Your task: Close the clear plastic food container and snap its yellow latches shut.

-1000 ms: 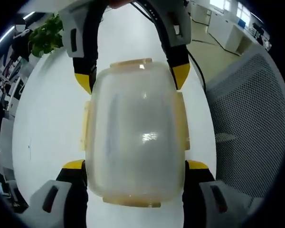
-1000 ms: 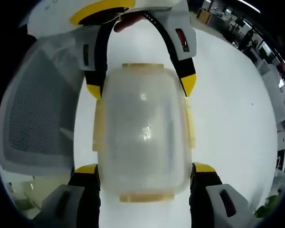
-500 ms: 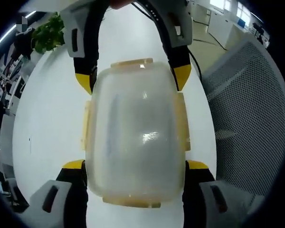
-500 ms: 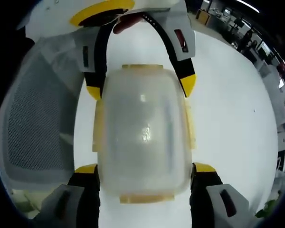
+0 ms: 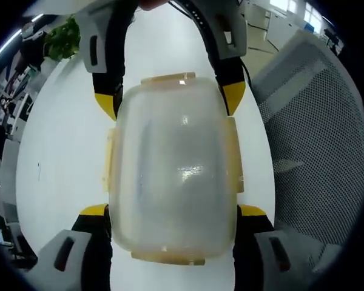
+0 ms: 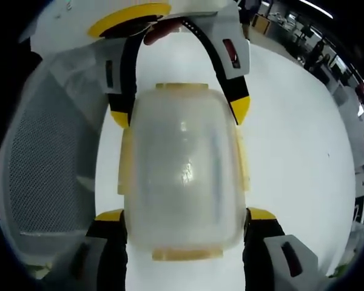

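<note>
Left gripper [image 5: 173, 209], black with yellow-tipped jaws: set astride the near end of the clear plastic food container with pale yellow latches [image 5: 171, 176], one jaw tip hard against each long flank, seemingly clamped on it. Right gripper [image 6: 185, 213], same make: placed likewise at the container's opposite end, jaw tips against both flanks, apparently gripping too. Each claw also enters the other's view beyond the container's far end.

Container, clear, rounded-rectangular, lid seated on top: held between the two claws over the round white table [image 5: 60, 151]. Long axis runs straight from one claw to the other. Whether its base rests on the table or is lifted off cannot be told.

Latches, yellow, four: one at each short end, directly ahead of the jaws; one on each long side [image 6: 126, 163], lying between the two claws' tips. Whether any is snapped down is unclear.

Judgement: side latches sit equally near both claws; each end latch belongs to the claw beside it. One claw would need to release to press.

Grey mesh office chair [image 5: 315, 139]: beside the table, well apart from the container.

Green potted plant [image 5: 64, 39]: beyond the table's far edge.
</note>
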`<state>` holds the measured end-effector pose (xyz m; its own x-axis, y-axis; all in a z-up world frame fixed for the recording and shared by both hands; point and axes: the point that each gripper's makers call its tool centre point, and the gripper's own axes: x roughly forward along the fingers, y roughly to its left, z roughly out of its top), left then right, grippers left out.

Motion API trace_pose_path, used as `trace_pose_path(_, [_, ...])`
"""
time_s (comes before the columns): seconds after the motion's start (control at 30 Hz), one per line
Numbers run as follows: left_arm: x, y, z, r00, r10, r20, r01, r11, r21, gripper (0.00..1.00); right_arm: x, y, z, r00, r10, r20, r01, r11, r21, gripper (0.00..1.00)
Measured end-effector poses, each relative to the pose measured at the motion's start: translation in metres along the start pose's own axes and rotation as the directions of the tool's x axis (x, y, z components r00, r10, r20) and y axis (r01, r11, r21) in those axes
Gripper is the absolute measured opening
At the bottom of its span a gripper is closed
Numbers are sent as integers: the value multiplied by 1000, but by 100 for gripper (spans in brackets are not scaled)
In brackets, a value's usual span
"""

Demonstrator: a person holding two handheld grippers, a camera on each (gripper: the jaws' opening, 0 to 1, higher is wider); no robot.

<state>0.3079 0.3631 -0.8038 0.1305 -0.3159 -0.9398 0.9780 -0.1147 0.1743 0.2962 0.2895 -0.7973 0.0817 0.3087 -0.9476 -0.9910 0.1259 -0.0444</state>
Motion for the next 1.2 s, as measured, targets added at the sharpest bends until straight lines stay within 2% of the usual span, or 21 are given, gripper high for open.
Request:
trace_pose_path(0.43, [-9,0,-26,1000,2,-21,-2,1000,-4,83,9,0,27,1000,12,27,-12,1000,-8,80])
trace_pose_path(0.9, [-17,1,-52,999,7,-42,-8,1000,-26,83,19,-2,53,1000,15,4,-15,999,-30,80])
trace_pose_path(1.2, [-18,0,-57,1000,9,-23,-10,999,-44,83,22,-2,58,1000,4,1,-4,1000,-31,81])
